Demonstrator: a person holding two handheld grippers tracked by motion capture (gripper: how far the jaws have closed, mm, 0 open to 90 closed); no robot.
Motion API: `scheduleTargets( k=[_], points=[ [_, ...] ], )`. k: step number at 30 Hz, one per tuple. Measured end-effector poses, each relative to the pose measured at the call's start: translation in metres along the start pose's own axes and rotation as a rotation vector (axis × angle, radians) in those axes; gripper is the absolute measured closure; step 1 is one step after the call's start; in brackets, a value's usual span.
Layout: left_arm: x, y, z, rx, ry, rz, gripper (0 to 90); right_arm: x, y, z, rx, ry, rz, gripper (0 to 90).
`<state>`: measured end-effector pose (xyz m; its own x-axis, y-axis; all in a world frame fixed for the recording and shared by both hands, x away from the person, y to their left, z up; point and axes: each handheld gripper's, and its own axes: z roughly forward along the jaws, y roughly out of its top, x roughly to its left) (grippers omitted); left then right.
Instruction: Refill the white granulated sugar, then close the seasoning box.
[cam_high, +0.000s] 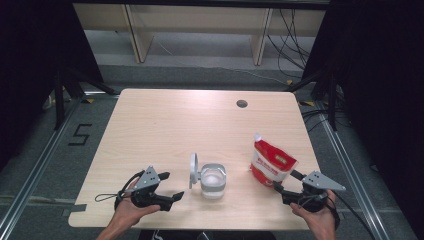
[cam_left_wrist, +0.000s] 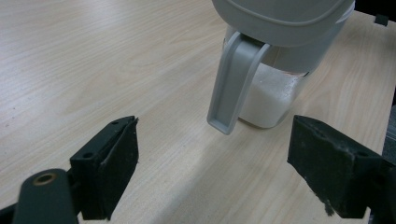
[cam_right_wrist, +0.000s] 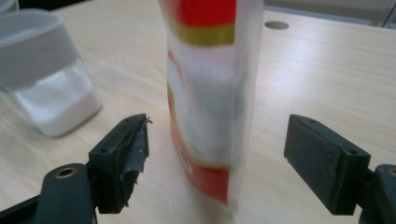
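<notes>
Red and white plastic is what we are dealing with on the right: a standing pouch (cam_high: 271, 164), its top torn open, is sitting upright on the pale wooden bench (cam_high: 165, 125) near the right edge. We are holding the right gripper (cam_high: 285, 184) level just in front of it, and its fingers (cam_right_wrist: 122, 158) are standing wide apart with the pouch between them, neither pad pressing on it. We judge the pouch to be soft and crinkly, with loose contents that will shift as it tips, and its glossy film looks slippery. It will buckle if we squeeze near the open top, so the firmer lower half, where the fill backs the film, seems the better place to take hold, with a moderate pinch across its narrow sides.

Left of the pouch, well apart from it, a clear container (cam_high: 213, 182) with a grey collar is standing partly filled with white granules. Its grey lid (cam_high: 193, 170) is flipped up on the left side. It looks rigid and stable, and probably glass or hard plastic, so worth steadying gently. Our left gripper (cam_high: 172, 186) is resting near it, fingers (cam_left_wrist: 109, 165) spread apart and holding nothing, pointed toward the hanging lid tab.
</notes>
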<state>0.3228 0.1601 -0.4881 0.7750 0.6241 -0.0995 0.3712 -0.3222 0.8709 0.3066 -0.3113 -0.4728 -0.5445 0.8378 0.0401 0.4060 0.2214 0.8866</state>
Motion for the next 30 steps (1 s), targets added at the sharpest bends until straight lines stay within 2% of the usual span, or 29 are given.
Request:
scheduleTargets(
  k=[1,2,3,4,5,7,9,11,12,13,15,17,18,20,22,23,24,25,26,27,28,29,30],
  points=[
    [0.001,0.001,-0.001,0.000,-0.004,0.015,15.8,0.001,-0.001,-0.003,0.010,-0.002,-0.007,21.7],
    [0.000,0.001,-0.001,-0.008,-0.005,0.007,15.8,0.003,-0.002,-0.004,0.012,-0.002,-0.004,21.6],
    [0.001,0.002,-0.002,-0.010,-0.006,0.009,15.8,0.006,-0.003,-0.008,0.045,-0.014,0.013,21.6],
    [0.001,0.002,-0.002,-0.009,-0.005,0.007,15.6,0.008,-0.004,-0.009,0.048,-0.025,0.004,21.5],
    [0.001,0.003,-0.003,-0.011,-0.013,0.003,15.6,0.006,-0.005,-0.009,0.051,-0.033,-0.038,21.4],
    [0.000,0.005,-0.003,-0.017,-0.013,-0.010,15.6,0.007,-0.006,-0.009,0.063,-0.016,-0.041,21.4],
    [-0.001,0.007,-0.003,-0.027,-0.013,-0.015,15.8,0.010,-0.007,-0.009,0.076,-0.028,-0.014,21.4],
    [-0.002,0.009,-0.004,-0.023,0.001,-0.010,15.9,0.007,-0.007,-0.008,0.077,-0.019,-0.048,21.7],
    [-0.001,0.009,-0.005,-0.019,0.002,-0.011,17.1,0.007,-0.007,-0.008,0.081,-0.025,-0.047,21.6],
    [-0.002,0.008,-0.004,-0.018,-0.001,-0.039,18.8,0.008,-0.007,-0.007,0.086,-0.025,-0.048,21.6],
    [-0.003,0.008,-0.005,-0.013,0.007,-0.031,21.9,0.011,-0.007,-0.009,0.100,-0.040,-0.034,22.1],
    [-0.003,0.009,-0.006,-0.015,0.002,-0.026,26.8,0.010,-0.007,-0.008,0.095,-0.045,-0.064,22.2],
    [-0.003,0.009,-0.007,-0.034,0.012,-0.032,28.9,0.009,-0.007,-0.007,0.096,-0.024,-0.062,22.4],
    [-0.003,0.009,-0.009,-0.046,0.025,-0.035,38.3,0.010,-0.008,-0.007,0.110,-0.036,-0.064,22.4],
    [-0.001,0.009,-0.013,-0.056,0.032,-0.013,45.5,0.010,-0.008,-0.006,0.110,-0.019,-0.062,22.5],
    [-0.002,0.008,-0.014,-0.064,0.037,-0.040,50.9,0.011,-0.007,-0.007,0.109,-0.025,-0.072,22.6],
    [-0.002,0.008,-0.015,-0.074,0.031,-0.042,55.8,0.011,-0.007,-0.008,0.111,-0.034,-0.063,22.7],
    [-0.001,0.008,-0.017,-0.081,0.032,-0.042,60.6,0.011,-0.007,-0.008,0.117,-0.037,-0.074,22.7],
    [-0.002,0.009,-0.018,-0.082,0.034,-0.050,65.8,0.012,-0.007,-0.008,0.116,-0.023,-0.070,22.8],
    [-0.001,0.009,-0.020,-0.083,0.030,-0.041,70.4,0.013,-0.008,-0.009,0.120,-0.048,-0.064,23.0],
    [-0.001,0.010,-0.021,-0.082,0.025,-0.032,74.2,0.015,-0.008,-0.010,0.132,-0.047,-0.041,23.0],
    [-0.001,0.010,-0.021,-0.087,0.018,-0.026,77.4,0.015,-0.009,-0.009,0.120,-0.038,-0.043,23.0],
    [-0.002,0.011,-0.022,-0.086,0.030,-0.020,80.8,0.015,-0.009,-0.010,0.122,-0.040,-0.039,23.1]
  ],
)
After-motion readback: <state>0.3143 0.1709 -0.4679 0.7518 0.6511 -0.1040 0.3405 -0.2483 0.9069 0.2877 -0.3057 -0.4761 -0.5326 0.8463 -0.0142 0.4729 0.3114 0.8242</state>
